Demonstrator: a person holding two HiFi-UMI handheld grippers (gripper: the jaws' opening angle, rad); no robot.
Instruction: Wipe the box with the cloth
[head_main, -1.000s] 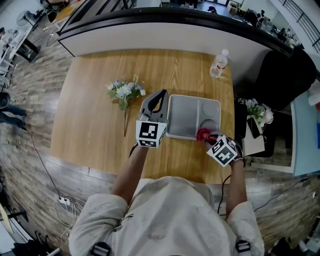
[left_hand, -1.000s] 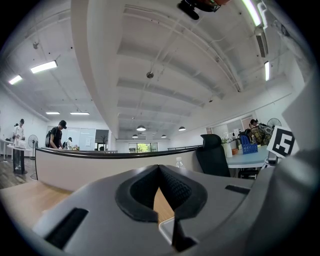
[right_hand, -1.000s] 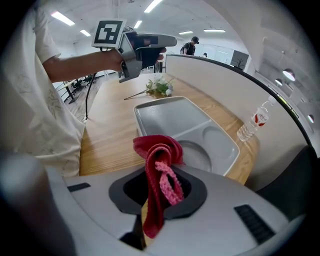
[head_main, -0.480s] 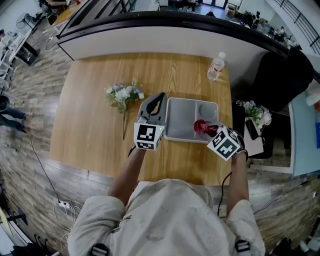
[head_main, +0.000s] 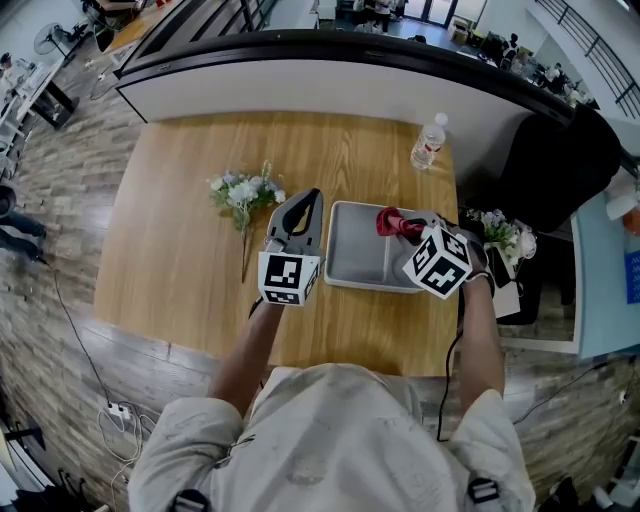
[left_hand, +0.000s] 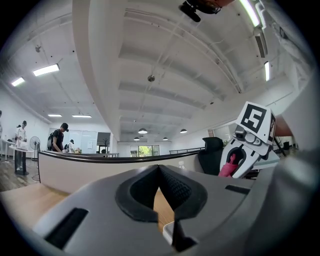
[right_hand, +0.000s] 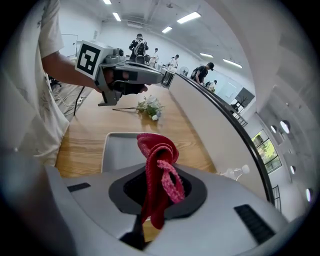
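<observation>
- The right tongs (head_main: 398, 224) were clenched on the red cloth (right_hand: 159, 170), which hung bunched from between the jaws. The cloth sat at the far edge of the grey compartment box (head_main: 360, 252).
- The left tongs (head_main: 309, 197) were closed with nothing between the jaws. They lay just beside the box's left rim, to the left of the right tongs.
- Change: over the last second the right tongs carried the cloth from the box's near right corner to its far side, a stroke along the right-hand compartments. The left tongs and the box hardly shifted.
- Judged from this, wiping was under way, and the larger compartment nearer the left tongs probably remained to be covered.
- Right gripper view only: the cloth's folded loop and loose tail showed, with the box floor beyond the jaws. Contact between cloth and box could not be confirmed.
- Left gripper view only: the jaw pads met at their tips, with a pale corner of the box directly below them.
- Head view only: the layout on the bench (head_main: 180, 240) showed. A flower sprig (head_main: 245, 190) lay left of the left tongs, and a water bottle (head_main: 427, 143) stood beyond the right tongs.
</observation>
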